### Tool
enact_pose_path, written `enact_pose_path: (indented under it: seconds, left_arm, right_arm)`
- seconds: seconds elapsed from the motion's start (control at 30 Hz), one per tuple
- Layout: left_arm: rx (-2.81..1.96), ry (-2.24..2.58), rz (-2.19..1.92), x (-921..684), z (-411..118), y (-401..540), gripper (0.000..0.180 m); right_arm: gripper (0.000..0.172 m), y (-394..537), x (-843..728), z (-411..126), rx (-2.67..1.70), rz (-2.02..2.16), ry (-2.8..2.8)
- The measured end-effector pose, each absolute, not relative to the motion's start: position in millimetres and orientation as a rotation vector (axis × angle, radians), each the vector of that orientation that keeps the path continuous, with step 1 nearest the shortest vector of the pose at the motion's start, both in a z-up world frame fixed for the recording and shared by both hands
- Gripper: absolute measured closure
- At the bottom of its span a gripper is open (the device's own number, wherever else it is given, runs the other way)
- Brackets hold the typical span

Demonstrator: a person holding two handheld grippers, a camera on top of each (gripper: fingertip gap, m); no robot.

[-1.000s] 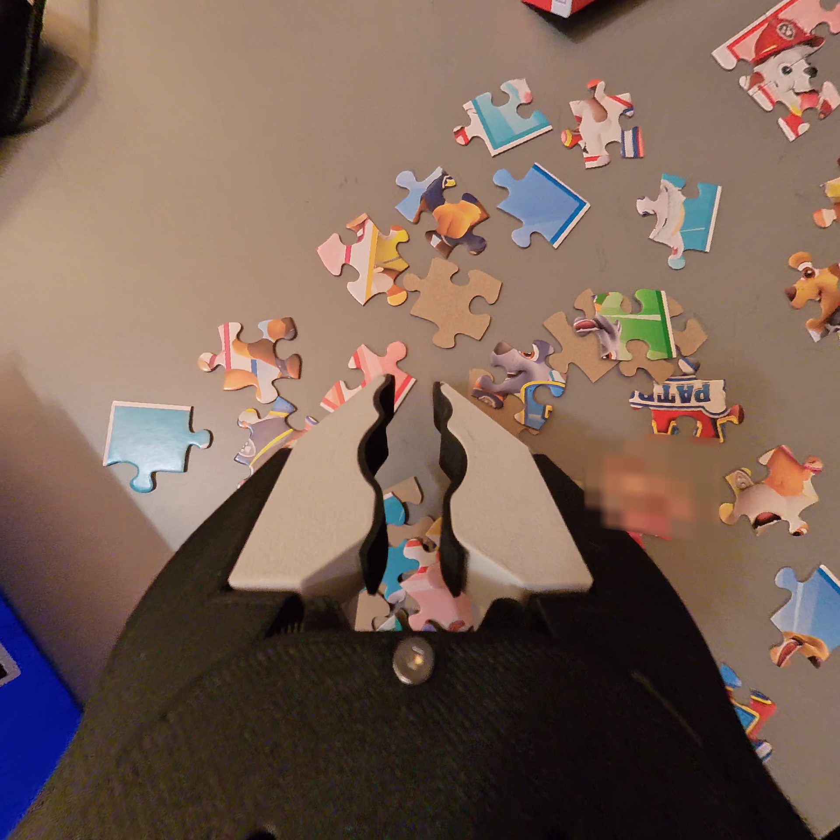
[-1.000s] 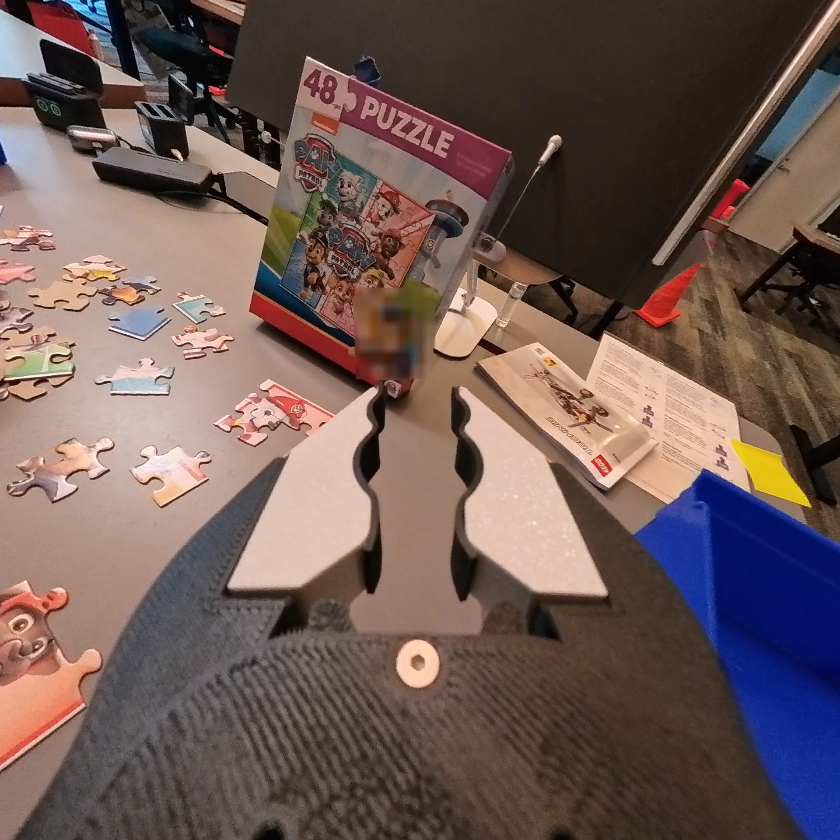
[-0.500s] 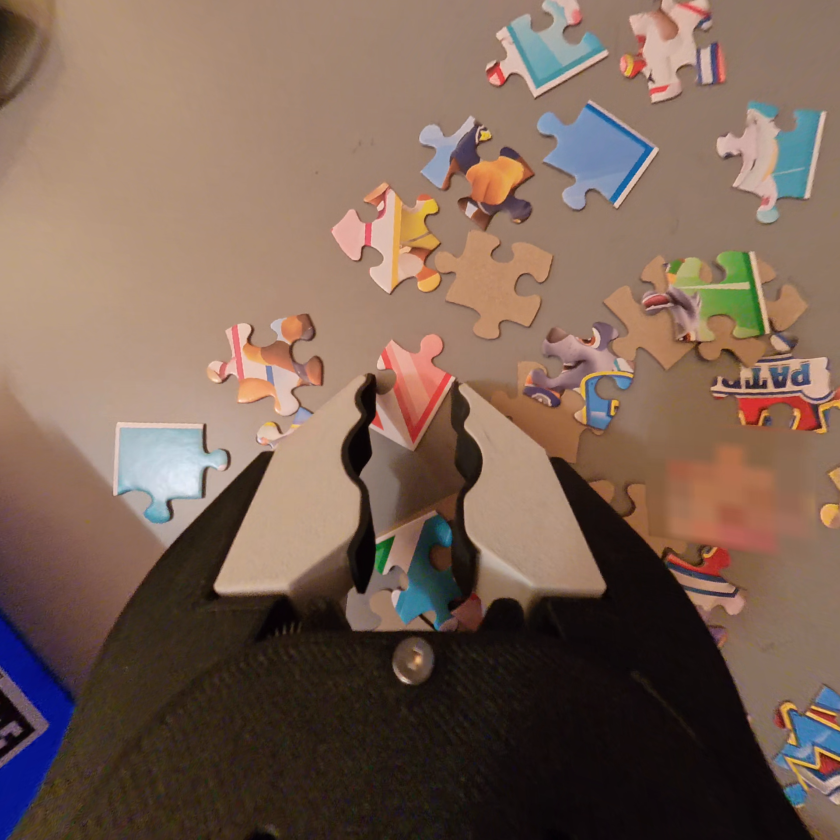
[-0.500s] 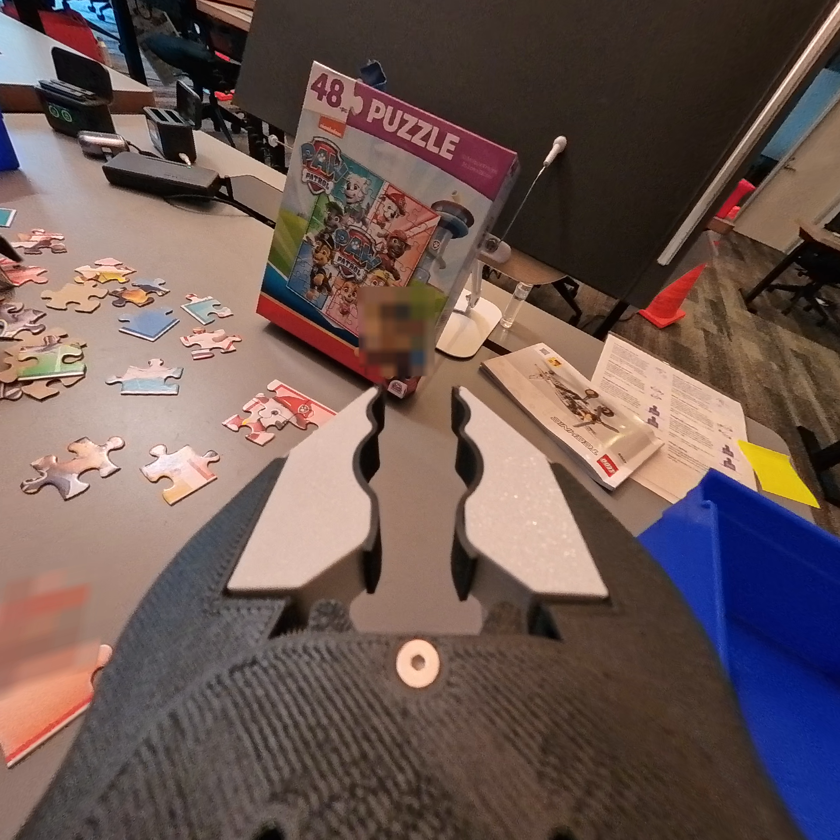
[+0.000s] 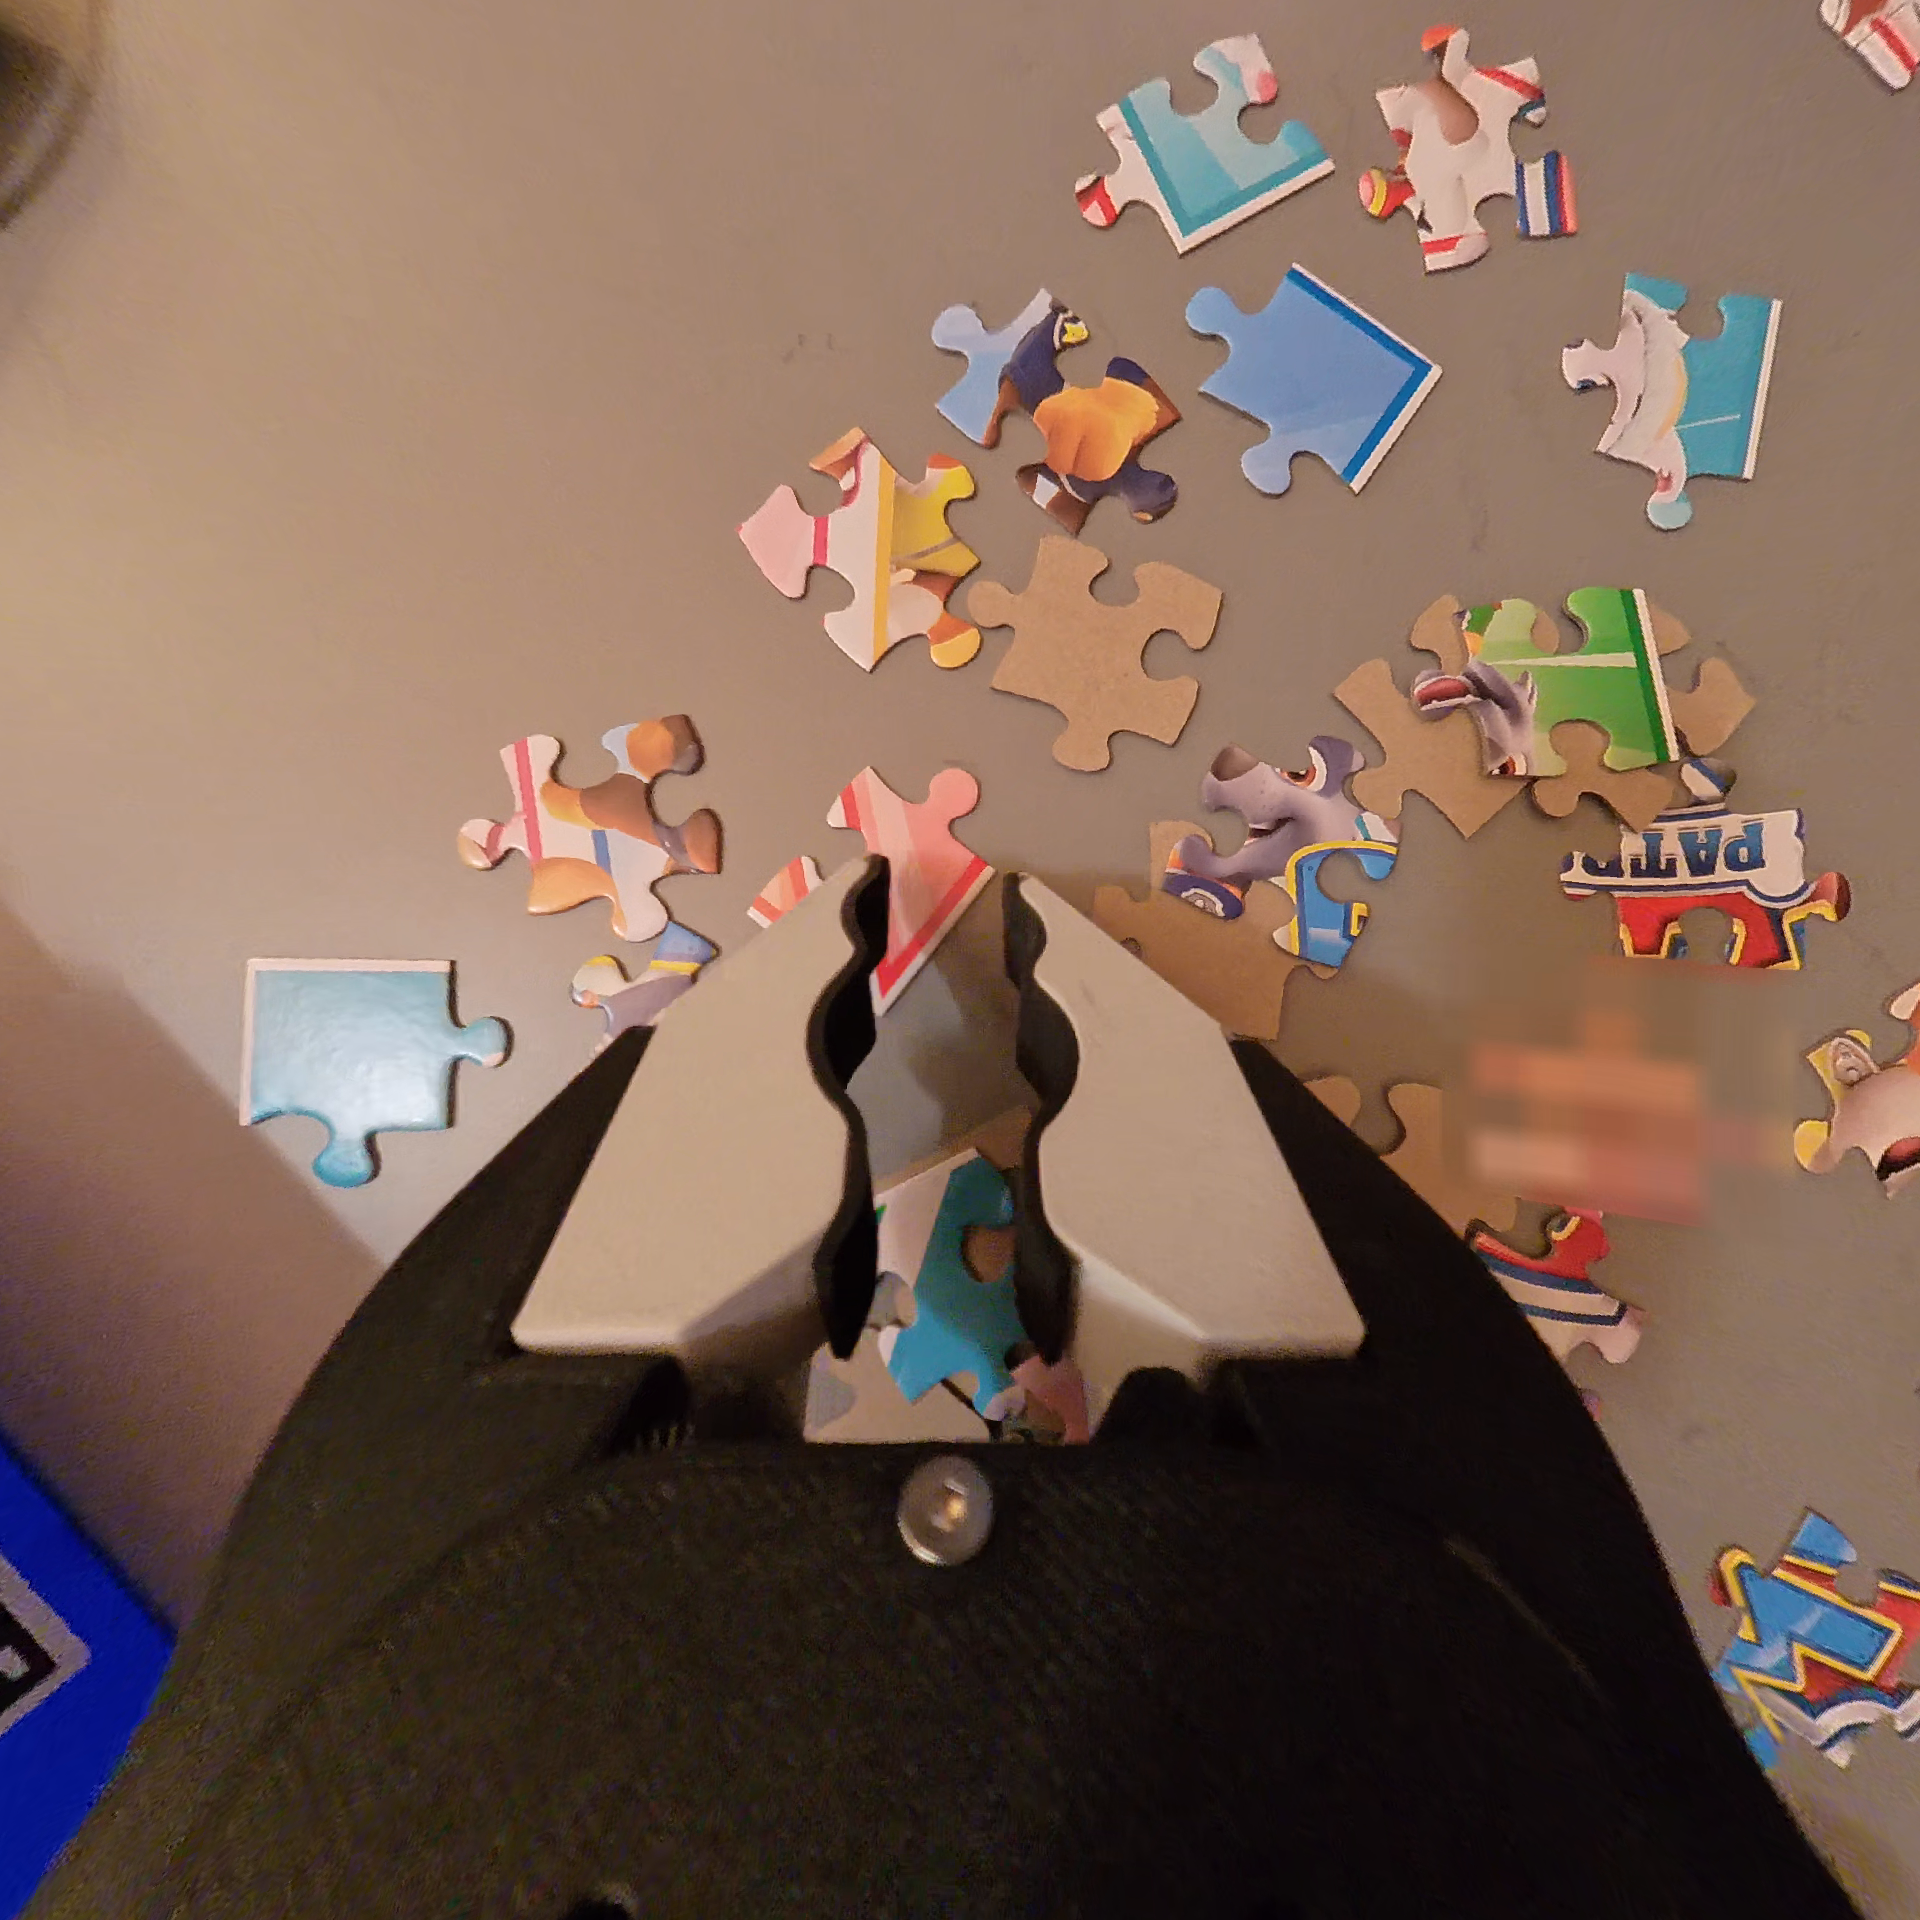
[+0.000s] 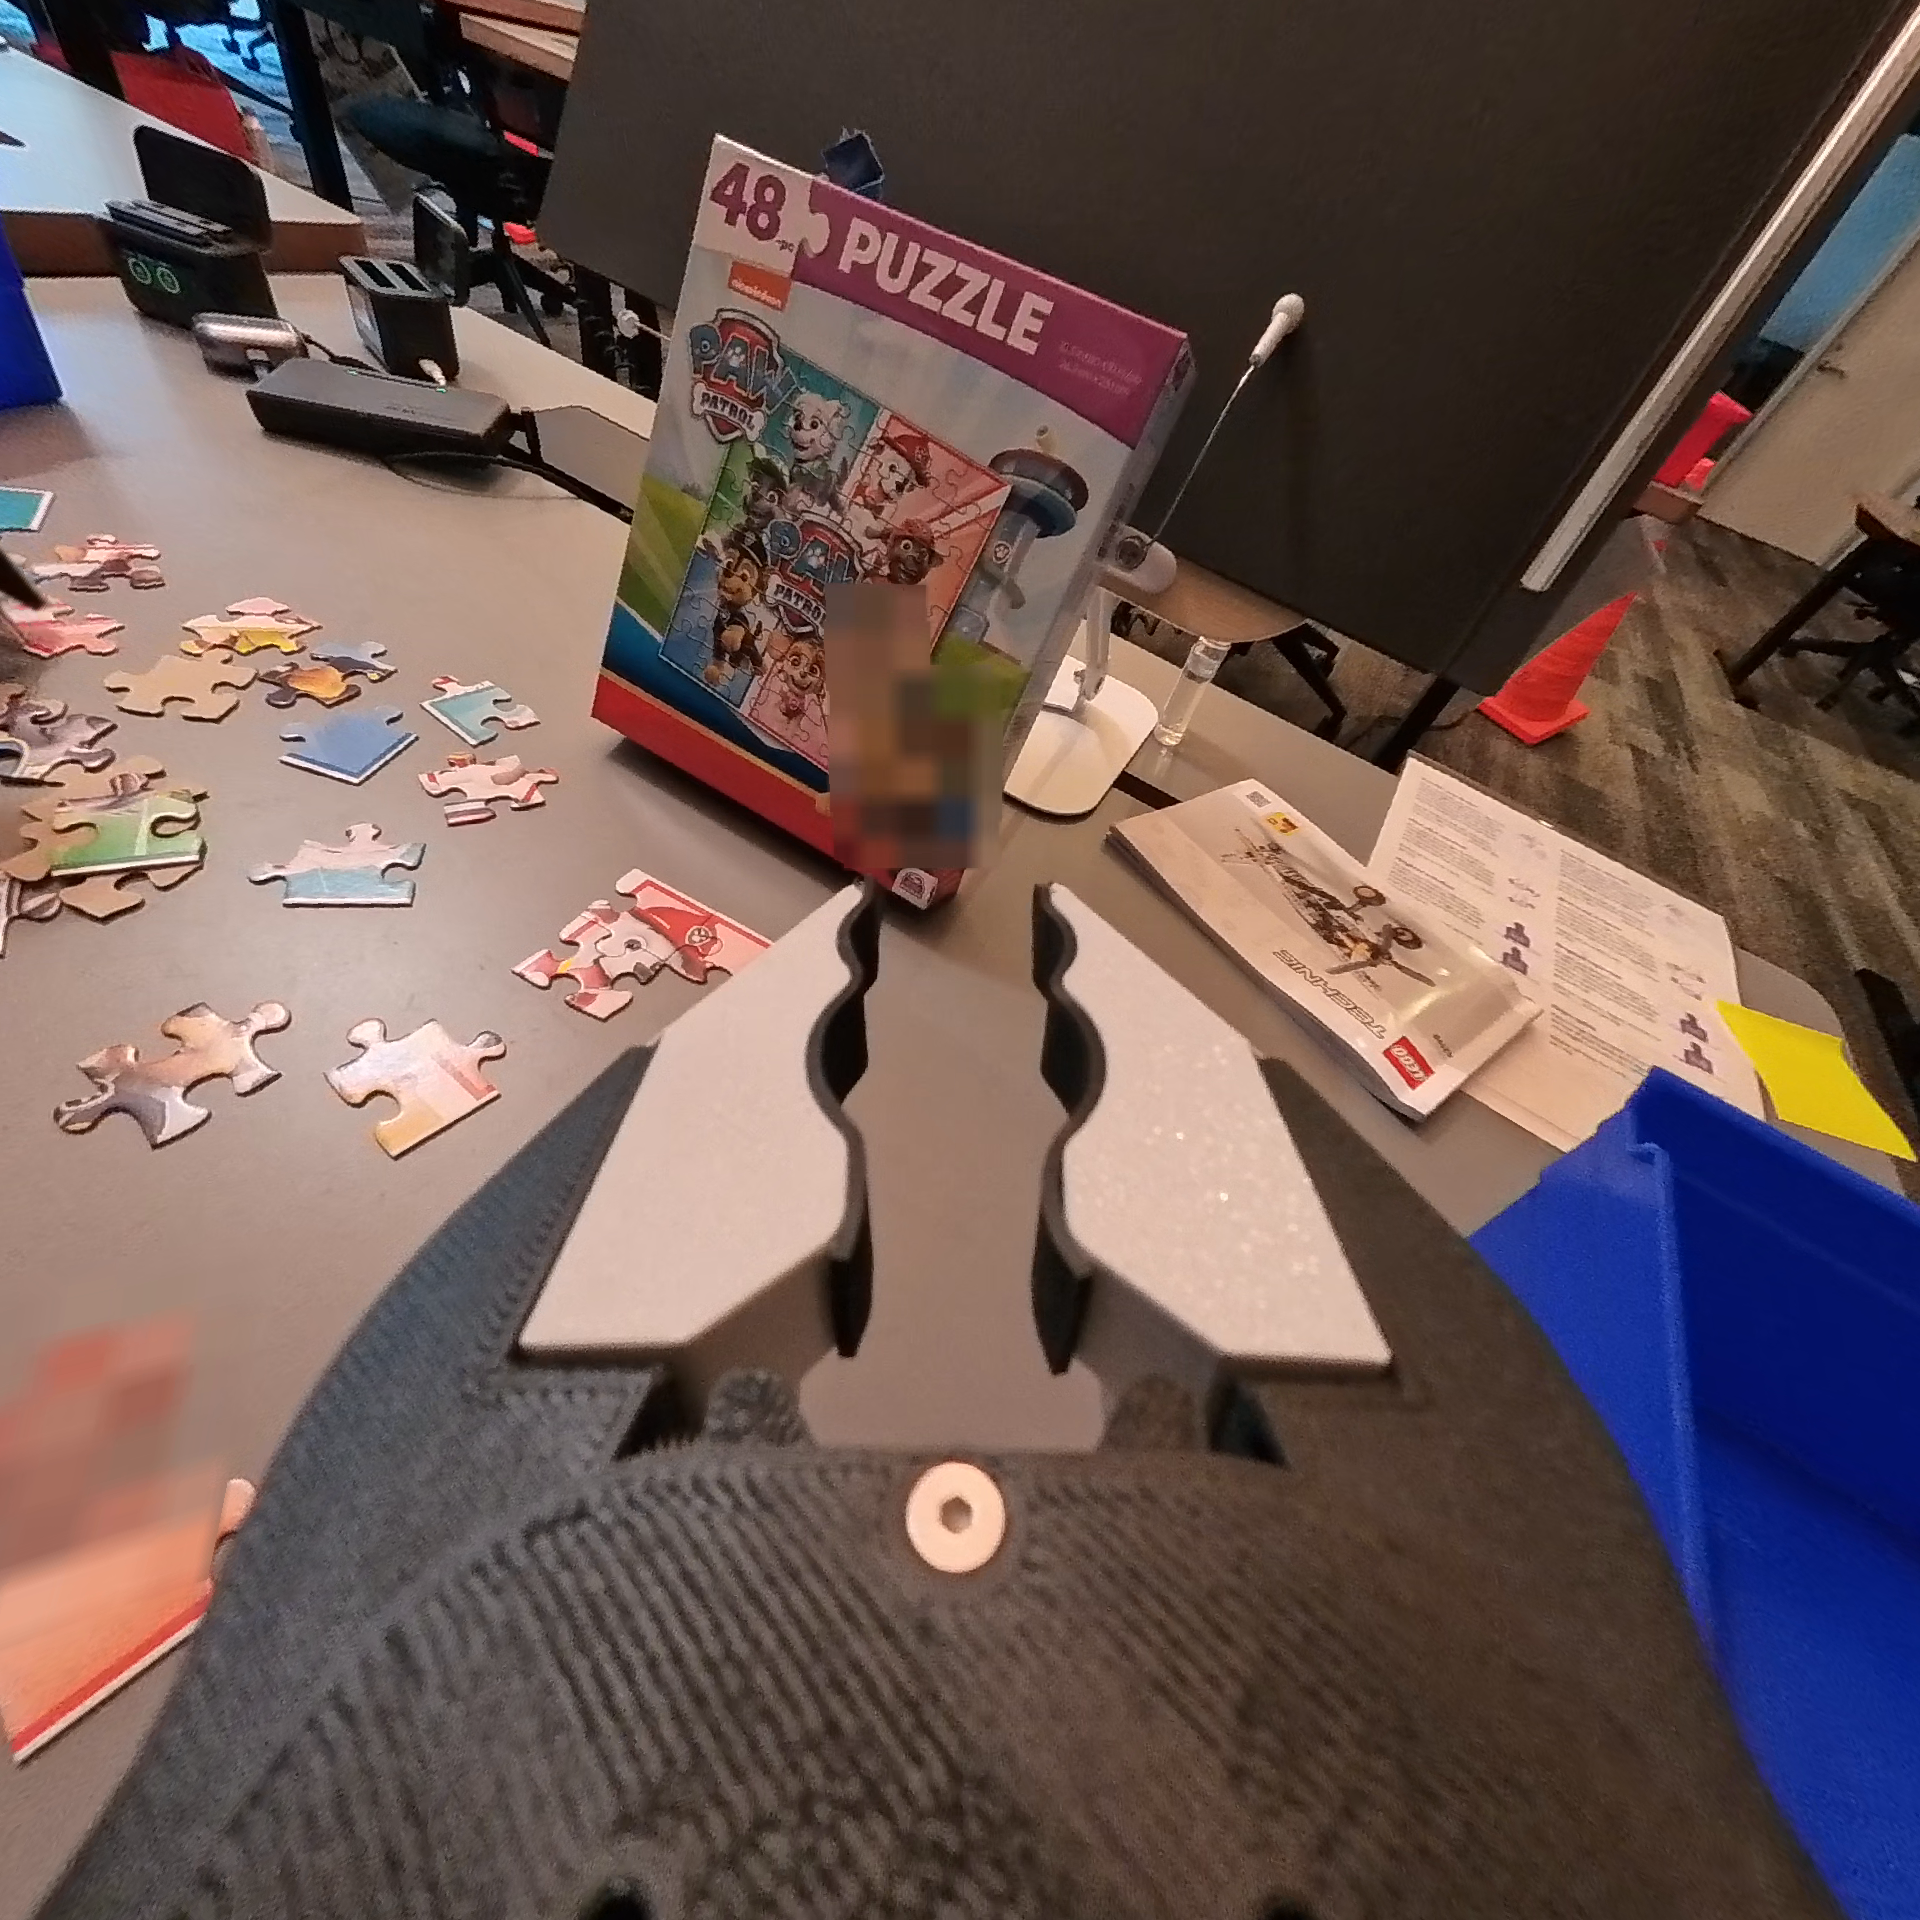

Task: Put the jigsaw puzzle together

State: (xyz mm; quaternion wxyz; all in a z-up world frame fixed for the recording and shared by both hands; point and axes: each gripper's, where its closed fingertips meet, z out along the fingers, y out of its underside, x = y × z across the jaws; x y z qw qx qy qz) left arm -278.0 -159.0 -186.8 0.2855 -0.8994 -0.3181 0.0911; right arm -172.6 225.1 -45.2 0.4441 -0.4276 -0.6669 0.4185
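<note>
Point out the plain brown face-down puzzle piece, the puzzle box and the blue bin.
brown face-down puzzle piece (image 5: 1096, 649), left wrist view, its cardboard middle.
puzzle box (image 6: 914, 436), right wrist view, its front face.
blue bin (image 6: 1787, 1278), right wrist view, its inner wall.

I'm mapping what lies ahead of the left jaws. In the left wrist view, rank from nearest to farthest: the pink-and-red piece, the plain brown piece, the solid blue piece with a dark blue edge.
1. Pink-and-red piece: at the tips of the left gripper, partly between them.
2. Plain brown piece: ahead, slightly right.
3. Solid blue piece: farther ahead, right.
</note>
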Motion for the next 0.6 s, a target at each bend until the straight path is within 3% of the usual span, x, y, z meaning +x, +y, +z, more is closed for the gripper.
enact_pose_path:
  seconds: [0.3,0.6]
  left_arm:
    - [-2.554,-0.728,0.142,-282.3,-195.1,-156.1,0.153]
    - [-2.576,-0.723,0.183,-279.7,-195.4,-156.3,0.165]
  right_arm:
    - [0.145,224.1,-170.7,-45.1,-1.064,1.052,-1.644]
    - [0.145,222.0,-171.5,-48.4,-1.067,1.066,-1.649]
